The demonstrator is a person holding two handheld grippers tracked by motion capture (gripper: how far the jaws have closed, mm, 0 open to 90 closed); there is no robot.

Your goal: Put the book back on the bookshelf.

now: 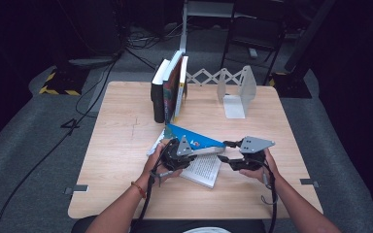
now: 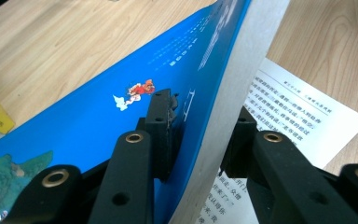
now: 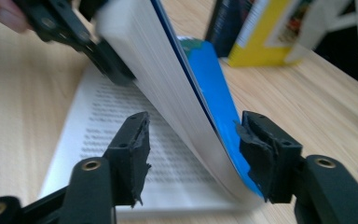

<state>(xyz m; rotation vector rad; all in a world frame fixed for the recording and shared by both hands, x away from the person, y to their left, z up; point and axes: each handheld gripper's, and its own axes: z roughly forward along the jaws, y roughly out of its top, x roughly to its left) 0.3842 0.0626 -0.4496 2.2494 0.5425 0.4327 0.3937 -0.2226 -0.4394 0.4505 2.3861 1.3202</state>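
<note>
A book with a blue cover (image 1: 194, 136) lies open on the wooden table (image 1: 121, 145), its printed page (image 1: 205, 169) flat. The cover and a thick block of pages are lifted and tilted. My left gripper (image 1: 196, 152) is shut on that lifted block; in the left gripper view one pad (image 2: 165, 116) presses the blue cover (image 2: 98, 116) and the other sits behind the page edges. My right gripper (image 1: 226, 151) faces it from the right. Its jaws (image 3: 195, 123) stand apart around the block's curved lower edge (image 3: 168, 84), the left pad (image 3: 137, 140) clear of the paper.
Several books (image 1: 170, 90) stand upright at the table's back, a yellow one (image 3: 261, 32) among them. A grey metal bookend (image 1: 238, 90) and a white lattice rack (image 1: 204, 76) stand to their right. Cables cross the floor beyond the table's left side.
</note>
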